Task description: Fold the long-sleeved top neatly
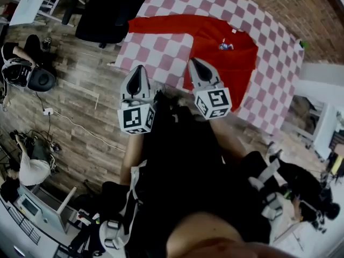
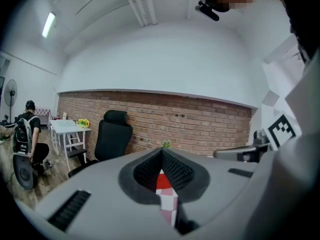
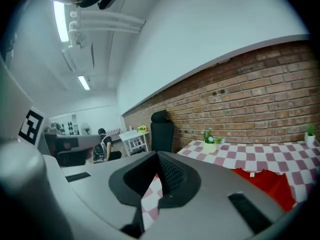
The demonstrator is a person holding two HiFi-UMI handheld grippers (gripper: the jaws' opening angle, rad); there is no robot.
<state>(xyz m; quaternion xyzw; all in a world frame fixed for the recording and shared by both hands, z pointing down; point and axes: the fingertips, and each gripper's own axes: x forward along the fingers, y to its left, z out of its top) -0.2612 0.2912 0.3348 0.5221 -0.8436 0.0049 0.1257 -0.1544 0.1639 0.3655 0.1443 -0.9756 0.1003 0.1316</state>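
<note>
The red long-sleeved top [image 1: 228, 55] lies flat on the pink-and-white checked tablecloth [image 1: 156, 52], with one sleeve [image 1: 161, 23] stretched out to the left. In the head view both grippers hang above the table's near edge and clear of the cloth. My left gripper [image 1: 138, 70] is over the bare checks left of the top, shut and empty. My right gripper [image 1: 194, 63] is over the top's near left edge, also shut with nothing in it. The right gripper view shows the red top [image 3: 270, 184] at lower right, and the left gripper view shows a strip of it [image 2: 164, 182] past the closed jaws.
A black office chair [image 1: 107, 15] stands by the table's far left side, with a small white table [image 1: 37, 1] beyond it. A person [image 1: 24, 55] sits on the wooden floor at left. A small potted plant [image 3: 210, 144] is on the table by the brick wall [image 3: 260, 94].
</note>
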